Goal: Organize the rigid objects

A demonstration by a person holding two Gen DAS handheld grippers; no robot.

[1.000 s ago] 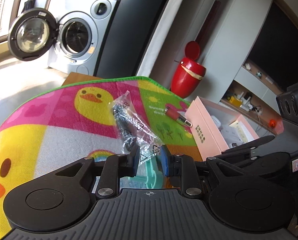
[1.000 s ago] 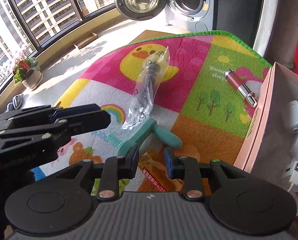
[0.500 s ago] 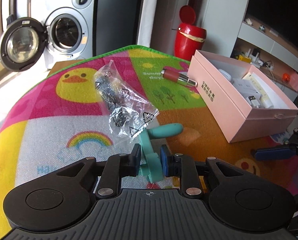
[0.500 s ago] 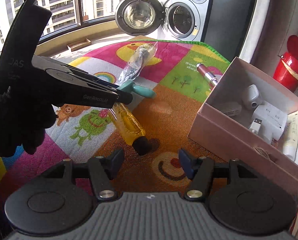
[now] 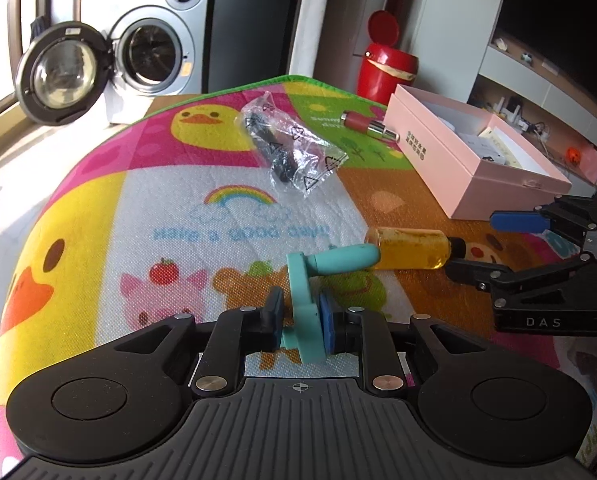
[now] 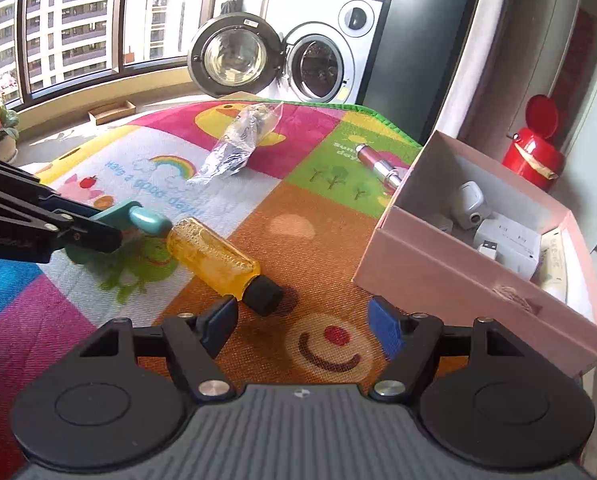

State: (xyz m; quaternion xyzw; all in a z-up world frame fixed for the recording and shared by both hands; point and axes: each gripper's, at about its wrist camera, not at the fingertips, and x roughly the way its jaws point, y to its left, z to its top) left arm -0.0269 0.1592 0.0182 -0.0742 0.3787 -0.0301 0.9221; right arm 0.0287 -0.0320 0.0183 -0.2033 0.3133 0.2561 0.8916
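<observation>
My left gripper (image 5: 300, 322) is shut on a teal plastic handle (image 5: 304, 300), seen also in the right wrist view (image 6: 138, 218). An amber bottle with a black cap (image 6: 222, 262) lies on the colourful play mat (image 6: 314, 216), its base touching the teal handle's tip. My right gripper (image 6: 300, 326) is open and empty, its fingers just short of the bottle's cap. The open pink box (image 6: 450, 252) holds white chargers and a tube. A red lipstick (image 5: 368, 125) and a clear bag of dark parts (image 5: 288, 148) lie farther back.
A washing machine with its door open (image 5: 138, 60) stands behind the mat. A red bin (image 5: 384, 68) stands by the wall. Shelves with small items (image 5: 530, 92) are at the right. Windows (image 6: 78, 28) run along the left.
My left gripper has pulled back across the mat with the teal handle in it. My right gripper has opened wide and now faces the amber bottle's cap.
</observation>
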